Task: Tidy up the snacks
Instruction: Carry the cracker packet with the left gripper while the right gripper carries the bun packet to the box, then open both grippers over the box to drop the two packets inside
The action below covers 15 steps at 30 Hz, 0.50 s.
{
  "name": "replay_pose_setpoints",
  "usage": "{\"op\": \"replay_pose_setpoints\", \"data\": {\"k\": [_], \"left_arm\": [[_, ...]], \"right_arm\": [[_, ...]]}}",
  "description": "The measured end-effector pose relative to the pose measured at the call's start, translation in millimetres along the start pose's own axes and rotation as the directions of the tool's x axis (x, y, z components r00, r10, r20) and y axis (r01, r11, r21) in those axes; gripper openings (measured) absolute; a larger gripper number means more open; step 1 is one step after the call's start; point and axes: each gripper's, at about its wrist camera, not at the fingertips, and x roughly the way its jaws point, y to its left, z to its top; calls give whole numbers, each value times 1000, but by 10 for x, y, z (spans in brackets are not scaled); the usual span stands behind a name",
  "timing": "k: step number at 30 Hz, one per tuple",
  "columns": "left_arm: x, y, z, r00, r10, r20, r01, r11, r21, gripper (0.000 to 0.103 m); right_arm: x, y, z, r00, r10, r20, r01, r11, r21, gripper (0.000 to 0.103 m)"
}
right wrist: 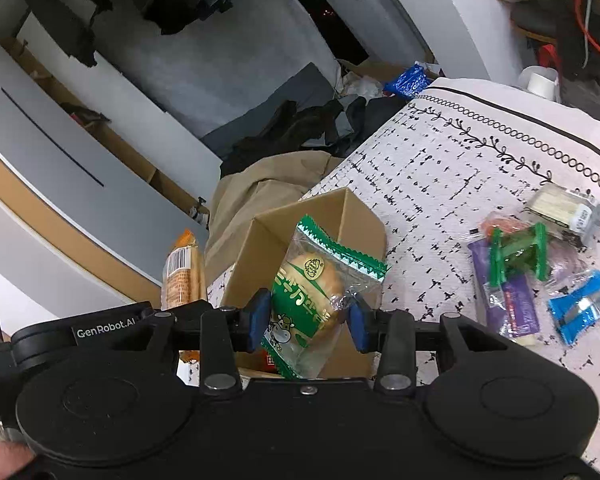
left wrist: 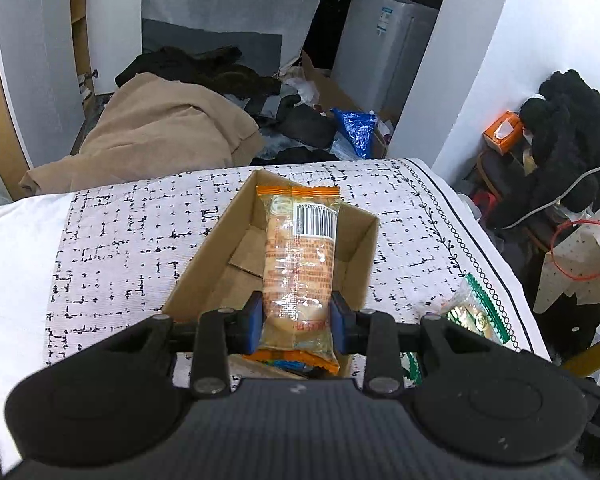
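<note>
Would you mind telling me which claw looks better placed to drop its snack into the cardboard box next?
Probably the left claw: its orange-wrapped snack hangs centred over the cardboard box.

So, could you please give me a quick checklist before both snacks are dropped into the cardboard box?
1. Left gripper jaws clamp the orange-sealed clear snack packet: ok.
2. Right gripper jaws clamp the green-edged bun packet: ok.
3. Open brown cardboard box lies beyond both packets: ok.
4. Box floor has free room: ok.
5. Either packet fully past the box rim: cannot tell.
6. Loose wrappers on the patterned tablecloth remain unsorted: not ok.
</note>
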Motion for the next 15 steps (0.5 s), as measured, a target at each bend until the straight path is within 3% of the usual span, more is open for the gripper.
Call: {"op": "replay_pose_setpoints", "data": {"k": [15], "left_arm": [[270,356,189,996,-36,-76,38,999,28,33]], "right_arm": [[411,330,4,997,-56,-55,51,995,-80,41]]}}
